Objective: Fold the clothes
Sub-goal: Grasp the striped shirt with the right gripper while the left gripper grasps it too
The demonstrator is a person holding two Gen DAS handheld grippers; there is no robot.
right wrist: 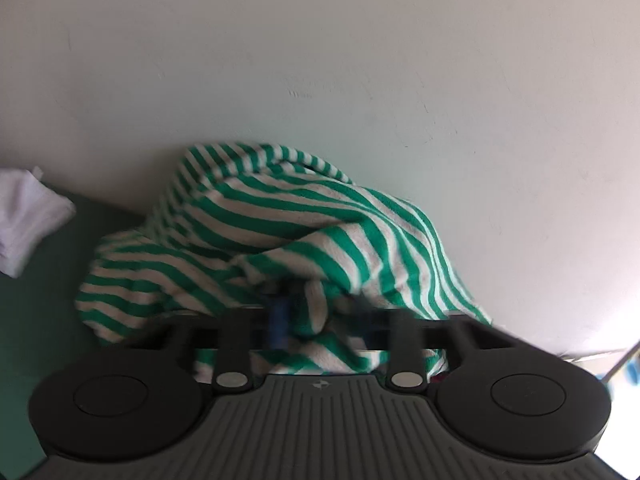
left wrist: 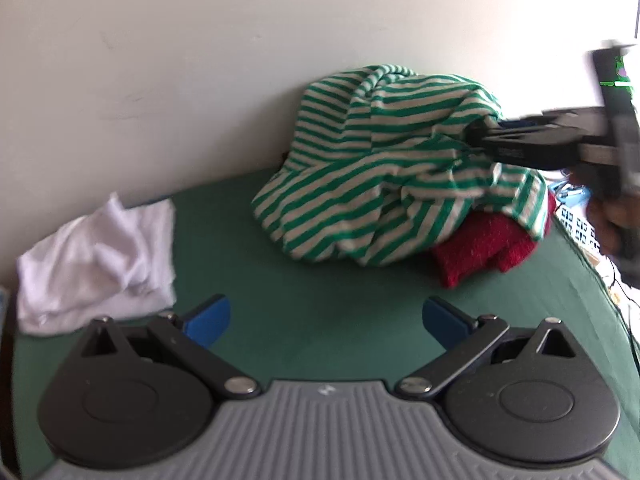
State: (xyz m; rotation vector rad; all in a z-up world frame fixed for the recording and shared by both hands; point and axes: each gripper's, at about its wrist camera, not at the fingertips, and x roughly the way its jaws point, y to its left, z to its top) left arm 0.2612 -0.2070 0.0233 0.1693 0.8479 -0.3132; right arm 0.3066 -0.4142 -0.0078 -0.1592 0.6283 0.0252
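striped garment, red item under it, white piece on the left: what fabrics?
Striped garment: looks like soft matte knit, maybe terry or jersey; fuzzy surface, limp folds. Red item: fuzzier knit, possibly wool or fleece; speckled nap. White piece: thin, smooth, creased cloth, likely cotton; too blurred to confirm.

Green surface (left wrist: 328,320) against a pale wall (left wrist: 200,60), with three lots of cloth lying on it.

A crumpled white cloth (left wrist: 100,256) sits at the left side, close to the wall. Well apart from it, toward the right, a green-and-white striped garment (left wrist: 360,184) is heaped up against the wall, bunched and creased. Its right part lies over a red knitted piece (left wrist: 480,248), which rests on the surface and pokes out from under it; blur makes it hard to say what kind of garment the red one is.
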